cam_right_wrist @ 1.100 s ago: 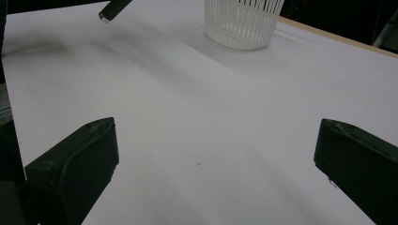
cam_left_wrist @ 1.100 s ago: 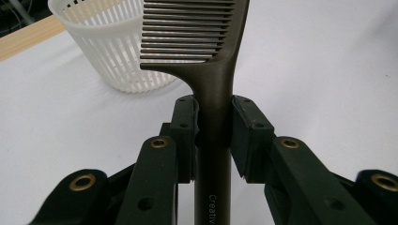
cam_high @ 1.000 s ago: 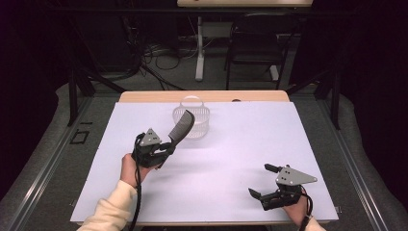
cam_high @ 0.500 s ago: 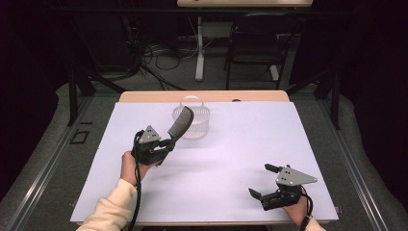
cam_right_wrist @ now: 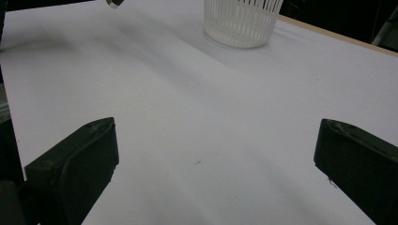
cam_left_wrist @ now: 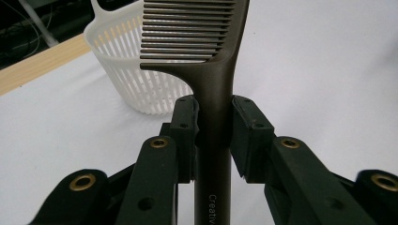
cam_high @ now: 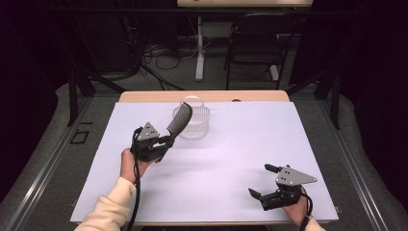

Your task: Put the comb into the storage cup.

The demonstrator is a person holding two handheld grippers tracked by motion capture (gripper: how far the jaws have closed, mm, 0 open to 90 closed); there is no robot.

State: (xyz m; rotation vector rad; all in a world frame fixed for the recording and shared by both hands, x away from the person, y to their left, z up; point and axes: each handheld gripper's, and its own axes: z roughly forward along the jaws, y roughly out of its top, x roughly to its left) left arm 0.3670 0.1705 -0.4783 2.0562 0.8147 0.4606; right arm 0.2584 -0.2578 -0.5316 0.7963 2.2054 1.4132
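- High view: the left gripper (cam_high: 161, 143) is clenched on the handle of a dark comb (cam_high: 179, 121), held above the white table cover (cam_high: 231, 144). The comb's long axis slants up and away from the person, its toothed head reaching in front of the near rim of the white basket (cam_high: 196, 126). The right gripper (cam_high: 263, 180) rests near the table's front right edge, jaws spread wide, holding nothing.
- Left gripper view: both black pads (cam_left_wrist: 186, 123) press the sides of the comb's (cam_left_wrist: 213, 70) smooth brownish handle. The comb points straight ahead, its fine parallel teeth facing left. The basket (cam_left_wrist: 136, 75) behind it is round, slatted white plastic.
- Right gripper view: the right gripper (cam_right_wrist: 216, 154) stands released, with bare matte white surface (cam_right_wrist: 197, 112) between its jaws. The ribbed basket (cam_right_wrist: 240, 21) stands well ahead.
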